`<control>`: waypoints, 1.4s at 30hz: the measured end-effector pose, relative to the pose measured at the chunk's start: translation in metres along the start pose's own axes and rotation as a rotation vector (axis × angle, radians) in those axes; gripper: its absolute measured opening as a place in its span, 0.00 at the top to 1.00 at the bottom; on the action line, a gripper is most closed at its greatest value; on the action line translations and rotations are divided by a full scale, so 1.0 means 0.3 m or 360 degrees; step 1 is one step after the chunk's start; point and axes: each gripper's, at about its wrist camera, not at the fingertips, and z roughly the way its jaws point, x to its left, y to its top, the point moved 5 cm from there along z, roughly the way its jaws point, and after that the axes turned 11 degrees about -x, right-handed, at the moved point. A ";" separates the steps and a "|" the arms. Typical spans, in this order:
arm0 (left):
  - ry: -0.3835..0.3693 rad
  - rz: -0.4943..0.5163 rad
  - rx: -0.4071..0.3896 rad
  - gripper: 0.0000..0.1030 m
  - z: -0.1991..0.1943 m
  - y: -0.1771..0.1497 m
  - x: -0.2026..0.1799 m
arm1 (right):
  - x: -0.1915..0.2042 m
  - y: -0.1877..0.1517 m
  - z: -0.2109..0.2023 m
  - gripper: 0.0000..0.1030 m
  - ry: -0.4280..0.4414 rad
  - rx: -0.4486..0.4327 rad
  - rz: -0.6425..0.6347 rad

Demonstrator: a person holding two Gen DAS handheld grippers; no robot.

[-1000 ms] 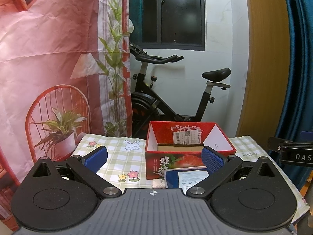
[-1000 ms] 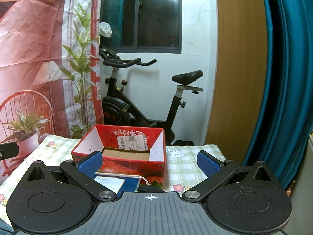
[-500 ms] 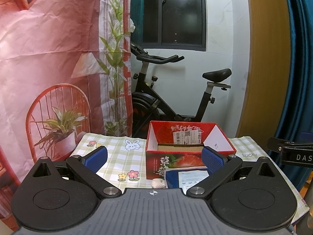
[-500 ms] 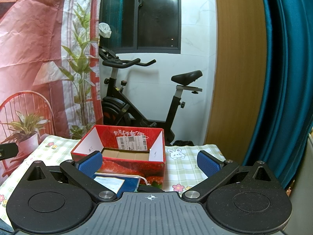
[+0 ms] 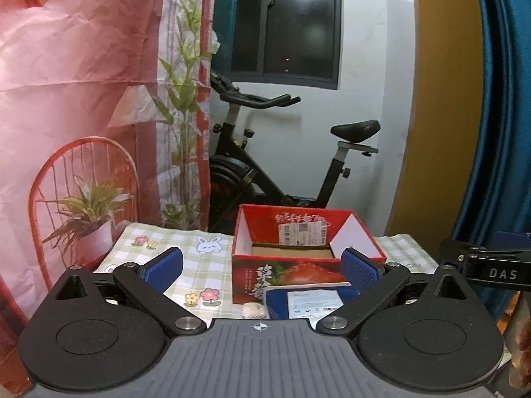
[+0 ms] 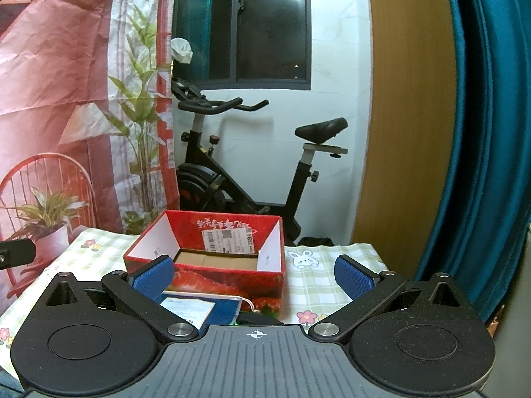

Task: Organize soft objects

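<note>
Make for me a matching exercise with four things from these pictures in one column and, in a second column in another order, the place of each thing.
Things:
1. red strawberry box
2. blue packet
3. small white knitted item
4. exercise bike

Places:
A. on the floor behind the table
B. flat on the tablecloth, right in front of the box
C. on the checked tablecloth, open at the top
D. on the cloth by the packet's left corner in the left wrist view

Pairs: 1-C, 2-B, 3-D, 4-A
</note>
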 end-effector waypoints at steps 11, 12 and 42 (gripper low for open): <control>0.0066 0.0103 -0.0029 0.03 0.110 -0.048 0.024 | -0.007 -0.074 0.121 0.00 0.0199 -0.0013 0.0092; 0.0076 0.0095 -0.0007 0.04 0.131 -0.058 0.033 | -0.007 -0.080 0.140 0.00 0.0192 -0.0006 0.0080; -0.0019 -0.0141 0.0450 0.34 0.448 -0.472 0.064 | 0.104 -0.510 0.397 0.36 0.0393 0.0303 0.0058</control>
